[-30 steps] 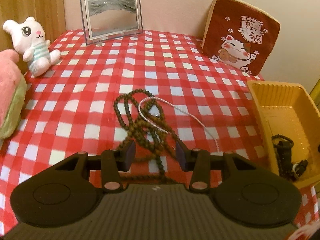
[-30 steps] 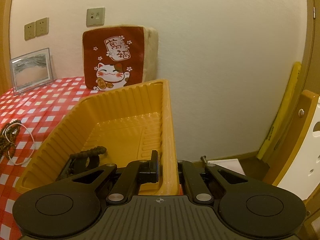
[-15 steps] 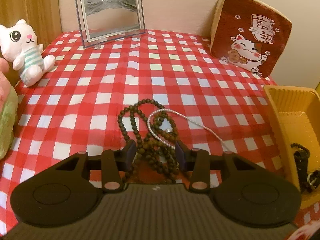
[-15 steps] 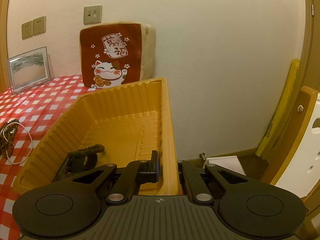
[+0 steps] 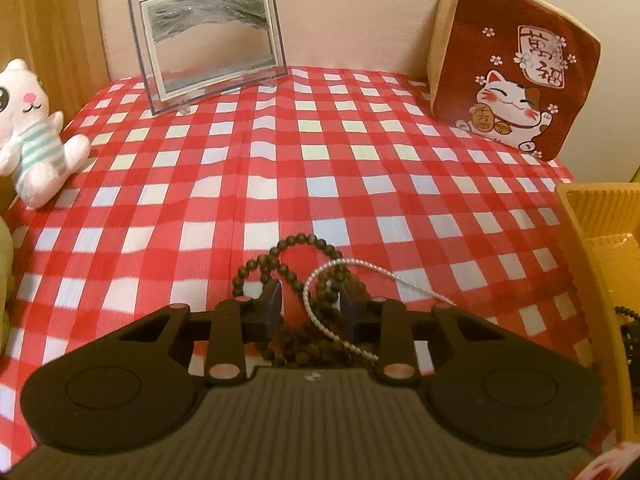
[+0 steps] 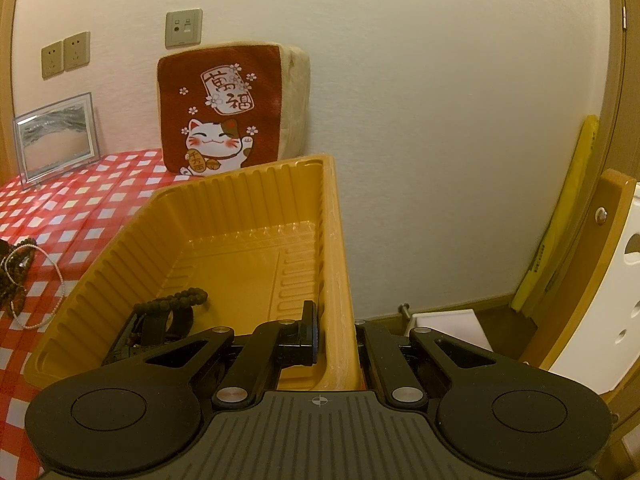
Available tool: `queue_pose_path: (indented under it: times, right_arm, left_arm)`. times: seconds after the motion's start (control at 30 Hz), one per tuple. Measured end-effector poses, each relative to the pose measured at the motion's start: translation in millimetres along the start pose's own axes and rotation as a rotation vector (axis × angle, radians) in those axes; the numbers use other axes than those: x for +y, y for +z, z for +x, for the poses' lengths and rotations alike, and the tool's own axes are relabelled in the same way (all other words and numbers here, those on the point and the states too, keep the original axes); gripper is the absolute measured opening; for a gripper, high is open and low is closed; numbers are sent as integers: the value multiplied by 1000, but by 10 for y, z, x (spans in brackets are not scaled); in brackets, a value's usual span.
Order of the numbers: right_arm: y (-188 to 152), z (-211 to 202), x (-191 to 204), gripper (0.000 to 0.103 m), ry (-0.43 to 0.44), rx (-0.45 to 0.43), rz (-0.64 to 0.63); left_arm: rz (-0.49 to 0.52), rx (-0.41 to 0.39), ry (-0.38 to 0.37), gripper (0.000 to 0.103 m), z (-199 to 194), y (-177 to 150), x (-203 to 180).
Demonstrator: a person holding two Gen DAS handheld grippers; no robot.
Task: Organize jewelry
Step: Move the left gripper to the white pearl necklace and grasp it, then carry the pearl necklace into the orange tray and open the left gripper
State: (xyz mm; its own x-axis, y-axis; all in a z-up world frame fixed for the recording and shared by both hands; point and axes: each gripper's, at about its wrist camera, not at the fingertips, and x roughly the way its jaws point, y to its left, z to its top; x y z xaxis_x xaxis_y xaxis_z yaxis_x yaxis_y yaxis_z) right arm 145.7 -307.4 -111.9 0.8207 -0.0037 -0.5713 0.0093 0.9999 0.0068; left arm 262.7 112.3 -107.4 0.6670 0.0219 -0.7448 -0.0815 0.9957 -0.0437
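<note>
Red-and-white checked cloth [image 5: 280, 184] covers the work surface, which is backed by a pale wall with a framed sand picture [image 5: 208, 44], a lucky-cat cushion [image 5: 516, 92] and a white plush toy [image 5: 32, 136] set around its edges, leaving the centre free for handling. Near the front of the cloth lies a tangle of dark wooden beads [image 5: 320, 300], with a thin silver chain [image 5: 384, 272] looped over it and trailing toward the yellow tray [image 6: 248, 240]. The left gripper [image 5: 310, 308] is lowered over this tangle; its jaws have just been closing, the beads and part of the chain lie between them, and the pads appear to be coming up against the strands, though a firm grip cannot be confirmed. The right gripper [image 6: 334, 336] is clamped on the tray's near right wall, one pad inside and the other outside, probably to steady the light tray while items are dropped in. A dark beaded bracelet [image 6: 168, 308] already rests in the tray's near left corner. Because the chain overlies the beads, both pieces may lift together.
</note>
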Motion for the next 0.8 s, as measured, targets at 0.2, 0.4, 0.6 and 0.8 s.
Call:
queue_pose_path:
  times: [0.2,0.4,0.6,0.8]
  right_arm:
    - [1,1,-1,4,0,0,0]
    - [-2,7,-9,4,0,1,3]
    - [-3,11,-12,4,0,2,3]
    - [-5,13,-13,4,1,1,1]
  left_arm:
    - [26,16,12,18,163,59,18]
    - [61,38,2,14,248,49,-20]
    - [55,51,-11,3,288,49,-18]
    - [44,40,-36,2,227,62,-36]
